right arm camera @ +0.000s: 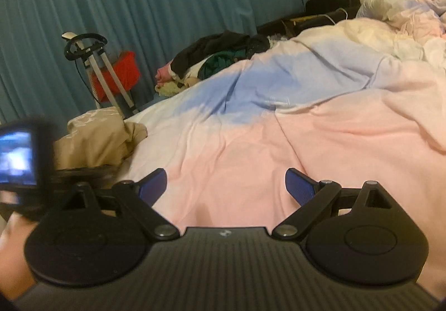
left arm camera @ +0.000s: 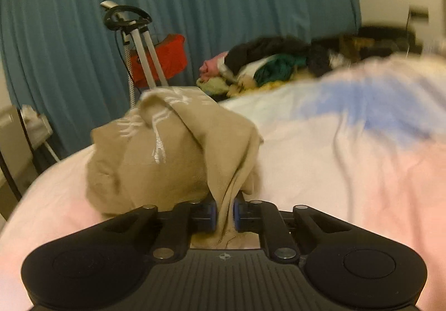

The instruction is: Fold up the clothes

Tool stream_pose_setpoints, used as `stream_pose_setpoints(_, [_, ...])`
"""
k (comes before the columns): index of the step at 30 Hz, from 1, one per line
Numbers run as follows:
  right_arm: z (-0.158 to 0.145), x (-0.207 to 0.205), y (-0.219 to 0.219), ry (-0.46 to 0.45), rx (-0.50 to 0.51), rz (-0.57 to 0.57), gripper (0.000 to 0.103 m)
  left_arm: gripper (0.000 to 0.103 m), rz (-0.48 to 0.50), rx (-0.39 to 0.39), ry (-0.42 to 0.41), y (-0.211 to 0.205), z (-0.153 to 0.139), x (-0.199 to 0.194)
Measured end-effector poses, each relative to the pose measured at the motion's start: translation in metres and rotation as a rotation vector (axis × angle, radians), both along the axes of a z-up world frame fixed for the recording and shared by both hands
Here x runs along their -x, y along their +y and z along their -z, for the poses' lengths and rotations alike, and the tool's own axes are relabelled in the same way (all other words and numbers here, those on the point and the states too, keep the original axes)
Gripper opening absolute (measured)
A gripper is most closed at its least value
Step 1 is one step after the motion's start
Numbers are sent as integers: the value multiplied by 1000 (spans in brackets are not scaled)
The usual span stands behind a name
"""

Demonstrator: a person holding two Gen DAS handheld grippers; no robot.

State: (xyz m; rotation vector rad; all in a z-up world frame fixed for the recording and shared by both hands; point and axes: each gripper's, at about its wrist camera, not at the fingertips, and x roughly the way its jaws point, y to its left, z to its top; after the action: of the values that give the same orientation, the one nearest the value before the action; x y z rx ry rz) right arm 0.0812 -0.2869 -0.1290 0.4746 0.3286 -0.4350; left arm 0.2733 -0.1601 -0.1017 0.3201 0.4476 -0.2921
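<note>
1. We see a beige garment (left arm camera: 156, 155) bunched in a loose heap near the left edge of the bed; pale stitched markings run across its upper folds.
2. We note one pinched fold of it is drawn down between the closed fingers of the left gripper (left arm camera: 224, 216).
3. We find the same garment (right arm camera: 97, 138) in the right wrist view, crumpled at the bed's far left; its exact kind we cannot tell.
</note>
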Motion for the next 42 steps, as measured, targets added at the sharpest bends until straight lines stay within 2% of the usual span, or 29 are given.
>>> stream_pose_setpoints(2, [-1,-1,2,-7,16,0,93,9,17,38,-42,20,-20,23])
stream_pose_setpoints(5, [-1,-2,6,-17,40,-1,93,9,44,136,-38,53,-49,59])
stream_pose_setpoints(10, [-20,12,21,-64,134,-28,93,9,110,227,-48,98,-85,130])
stream_pose_setpoints(15, [-48,40,41,-107,191,-74,93,9,162,319,-21,134,-106,205])
stream_pose_setpoints(18, [-65,61,56,-119,210,-108,93,9,177,374,-8,156,-108,235])
stream_pose_setpoints(20, [-73,73,69,-112,203,-176,93,9,173,394,-3,175,-104,247])
stream_pose_setpoints(25, [-67,77,111,-14,255,-442,93,9,113,489,78,218,-92,239])
stream_pose_setpoints(29, [-46,54,144,109,325,-593,93,9,68,552,115,233,-87,220])
stream_pose_setpoints(35, [-22,24,140,179,317,-500,93,9,35,569,122,235,-79,209])
stream_pose_setpoints(38, [-31,34,114,73,236,-350,93,9,30,552,140,231,-74,206])
stream_pose_setpoints(40, [-38,40,98,9,202,-291,93,9,44,551,158,227,-70,203])
stream_pose_setpoints(42, [-39,40,93,16,208,-253,93,9,67,550,168,222,-68,204])
